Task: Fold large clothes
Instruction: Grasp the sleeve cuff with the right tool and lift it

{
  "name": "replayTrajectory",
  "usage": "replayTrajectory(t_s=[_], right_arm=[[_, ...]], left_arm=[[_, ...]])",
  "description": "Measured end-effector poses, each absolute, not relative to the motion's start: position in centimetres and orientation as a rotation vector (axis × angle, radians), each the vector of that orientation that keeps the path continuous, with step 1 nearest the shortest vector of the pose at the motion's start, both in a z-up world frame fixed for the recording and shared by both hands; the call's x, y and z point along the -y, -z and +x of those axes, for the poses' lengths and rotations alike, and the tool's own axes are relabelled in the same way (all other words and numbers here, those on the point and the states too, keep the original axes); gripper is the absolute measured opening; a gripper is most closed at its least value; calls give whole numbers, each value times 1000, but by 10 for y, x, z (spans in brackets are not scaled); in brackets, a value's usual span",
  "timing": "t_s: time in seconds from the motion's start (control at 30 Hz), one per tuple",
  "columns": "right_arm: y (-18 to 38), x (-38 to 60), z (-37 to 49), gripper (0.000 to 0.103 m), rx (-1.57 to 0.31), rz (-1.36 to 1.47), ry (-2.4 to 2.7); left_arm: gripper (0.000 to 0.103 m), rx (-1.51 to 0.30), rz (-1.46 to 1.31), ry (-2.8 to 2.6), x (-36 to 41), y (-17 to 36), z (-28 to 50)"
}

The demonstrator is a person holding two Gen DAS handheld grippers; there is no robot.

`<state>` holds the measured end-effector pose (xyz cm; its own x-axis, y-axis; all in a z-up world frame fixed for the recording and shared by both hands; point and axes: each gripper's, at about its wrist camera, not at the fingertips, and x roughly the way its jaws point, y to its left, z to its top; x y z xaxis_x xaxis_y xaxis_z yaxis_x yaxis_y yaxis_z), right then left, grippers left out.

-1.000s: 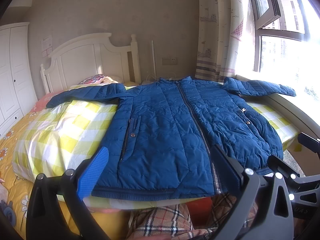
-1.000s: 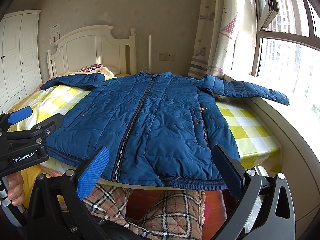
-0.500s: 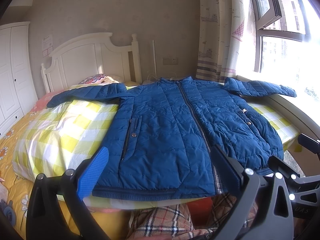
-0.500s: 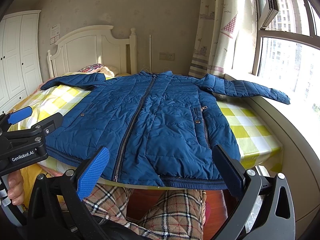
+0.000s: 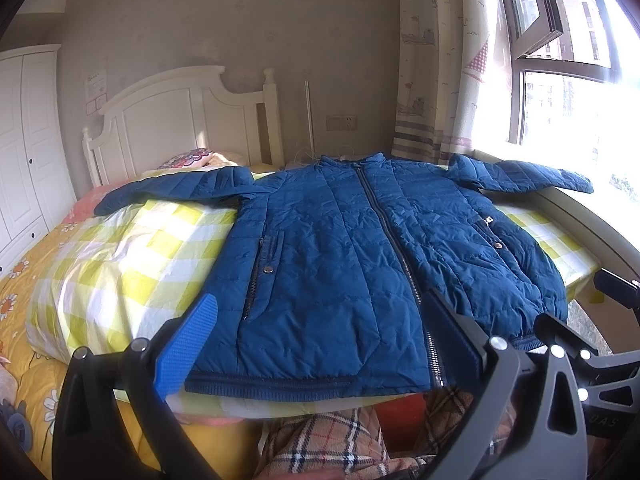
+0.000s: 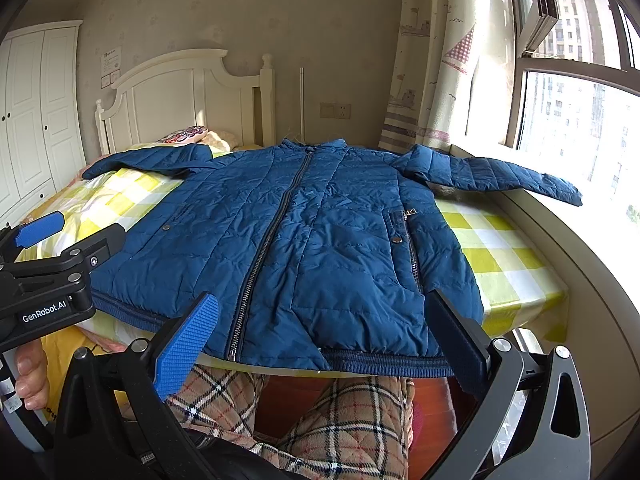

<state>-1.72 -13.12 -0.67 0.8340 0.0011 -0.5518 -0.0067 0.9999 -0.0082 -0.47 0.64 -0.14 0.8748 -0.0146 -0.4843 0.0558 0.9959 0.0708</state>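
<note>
A blue quilted jacket (image 5: 344, 264) lies flat and zipped on the bed, front up, collar towards the headboard and both sleeves spread out; it also shows in the right wrist view (image 6: 320, 240). Its right sleeve (image 6: 492, 176) reaches onto the window ledge. My left gripper (image 5: 320, 344) is open and empty, just in front of the jacket's hem. My right gripper (image 6: 324, 344) is open and empty, in front of the hem on the right side. The left gripper (image 6: 52, 256) also shows at the left of the right wrist view.
The bed carries a yellow checked cover (image 5: 120, 256) and a white headboard (image 5: 180, 120). A white wardrobe (image 6: 28, 120) stands at the left. A window ledge (image 6: 560, 248) and curtain (image 6: 432, 60) run along the right. The person's plaid-trousered legs (image 6: 340, 412) are below.
Both grippers have edged slightly closer to the jacket's hem. The jacket has not moved.
</note>
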Motion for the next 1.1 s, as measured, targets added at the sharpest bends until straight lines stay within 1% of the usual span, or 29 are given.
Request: replayTrajectory(t_s=[0.27, 0.4, 0.57, 0.7, 0.83, 0.97, 1.03, 1.1], right_arm=[[12, 138, -13, 99, -603, 14, -11], [15, 151, 6, 99, -613, 43, -6], [20, 192, 58, 99, -668, 150, 29], [23, 252, 114, 99, -685, 264, 139], [30, 327, 178, 99, -680, 385, 295], [43, 399, 237, 99, -687, 531, 420], [52, 428, 262, 99, -691, 612, 451], [61, 450, 284, 99, -693, 664, 490]], left_arm=[[101, -528, 84, 47, -9, 6, 2], [101, -579, 58, 87, -8, 11, 27], [101, -605, 143, 48, -3, 12, 110], [101, -728, 161, 45, -7, 22, 212], [101, -834, 153, 0, -22, 50, 302], [101, -928, 104, -9, -39, 84, 354], [101, -947, 24, 21, -53, 96, 364], [101, -941, 7, 23, -57, 98, 367]])
